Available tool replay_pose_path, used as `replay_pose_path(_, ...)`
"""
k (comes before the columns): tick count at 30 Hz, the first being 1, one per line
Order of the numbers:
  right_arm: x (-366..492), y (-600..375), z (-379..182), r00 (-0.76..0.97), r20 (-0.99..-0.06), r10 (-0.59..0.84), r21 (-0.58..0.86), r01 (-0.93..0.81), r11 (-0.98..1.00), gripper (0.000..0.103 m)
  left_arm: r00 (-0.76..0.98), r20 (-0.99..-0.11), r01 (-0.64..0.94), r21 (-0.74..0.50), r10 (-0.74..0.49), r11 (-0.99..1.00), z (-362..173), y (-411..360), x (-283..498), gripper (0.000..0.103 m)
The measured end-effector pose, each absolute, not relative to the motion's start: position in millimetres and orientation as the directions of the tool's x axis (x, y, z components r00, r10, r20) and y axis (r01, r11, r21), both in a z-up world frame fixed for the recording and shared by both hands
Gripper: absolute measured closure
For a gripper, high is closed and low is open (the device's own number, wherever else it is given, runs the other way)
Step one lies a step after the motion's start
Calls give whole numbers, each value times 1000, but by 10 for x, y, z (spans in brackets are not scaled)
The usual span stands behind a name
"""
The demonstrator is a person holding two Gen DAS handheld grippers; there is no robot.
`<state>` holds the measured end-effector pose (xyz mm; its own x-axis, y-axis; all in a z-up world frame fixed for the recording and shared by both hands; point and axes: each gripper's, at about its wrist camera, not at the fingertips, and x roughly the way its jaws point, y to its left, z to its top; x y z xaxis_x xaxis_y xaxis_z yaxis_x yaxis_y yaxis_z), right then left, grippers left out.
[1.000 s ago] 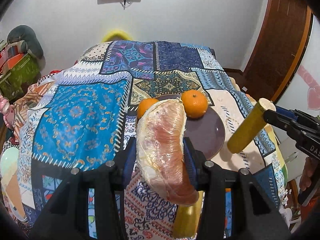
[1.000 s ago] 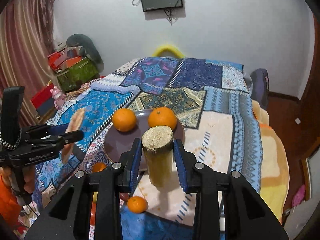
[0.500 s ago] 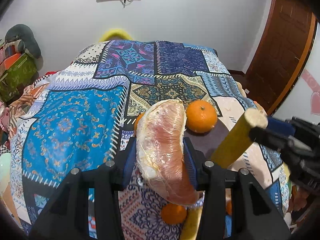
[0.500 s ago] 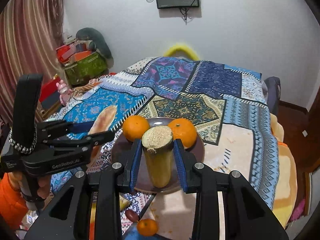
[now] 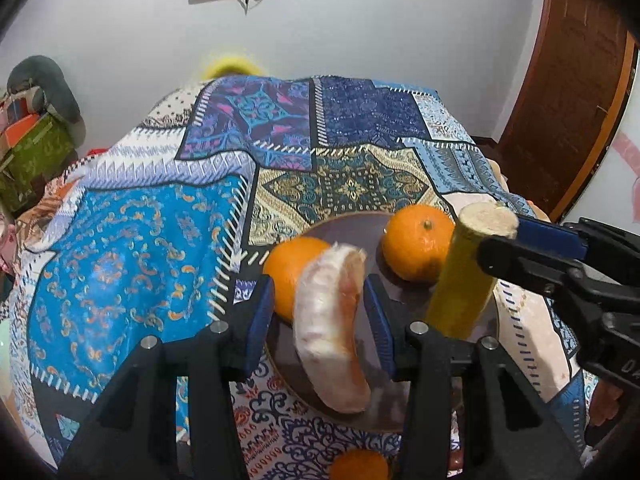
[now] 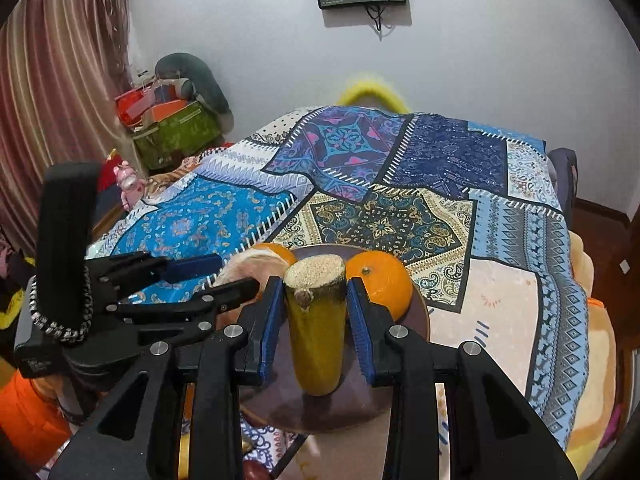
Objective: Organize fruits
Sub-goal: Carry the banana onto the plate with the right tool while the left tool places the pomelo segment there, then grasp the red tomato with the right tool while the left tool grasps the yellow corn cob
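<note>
The left gripper (image 5: pixel 320 312) clamps a peeled fruit wedge (image 5: pixel 330 332) above the brown plate (image 5: pixel 352 228); the right gripper (image 6: pixel 316 316) squeezes a yellow cane stalk (image 6: pixel 316 332) over it; only the left view shows a loose orange (image 5: pixel 358 465) below the plate; no lettering is legible.

Both held fruits (image 5: pixel 328 332) now hang above plate (image 5: pixel 344 228).

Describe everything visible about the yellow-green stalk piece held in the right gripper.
The stalk piece is a short, thick cylinder that looks like cut sugarcane: smooth yellow-green skin, a pale fibrous cut top, and a small brown knot near that end. It stands roughly upright, clamped between the blue pads of the right gripper, over the dark plate. Whether its base touches the plate cannot be told.
</note>
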<state>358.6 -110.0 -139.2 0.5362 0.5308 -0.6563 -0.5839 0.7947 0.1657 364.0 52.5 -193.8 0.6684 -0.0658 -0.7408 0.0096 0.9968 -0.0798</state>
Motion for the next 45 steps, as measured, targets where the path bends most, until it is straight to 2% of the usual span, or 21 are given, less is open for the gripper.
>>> replay_pose_path(20,3629,-1057,-1601,495,-700,515,168,-586,793,71,656,-754,-38,-87,-41,995,-1936,765,3454,57)
replay_pose_path(26,3448,-1211,-1480,522,-710,472,131,-561,817,55,666,-745,-29,-73,-35,997,-1799,727,3247,57)
replay_pose_path(29,3295,-1276,-1355,549,-700,457,107,-552,827,42,681,-732,-22,-64,-32,998,-1655,698,3089,57)
replay_pose_path(31,3195,-1314,-1279,566,-690,451,98,-544,833,29,690,-723,-19,-57,-28,998,-1569,680,2988,57)
replay_pose_path(34,3003,-1378,-1146,596,-668,447,92,-529,843,19,702,-712,-12,-49,-26,999,-1437,659,2796,56)
replay_pose_path(45,2441,-1492,-958,652,-662,369,56,-448,892,9,733,-680,5,-33,-26,999,-1103,622,2057,48)
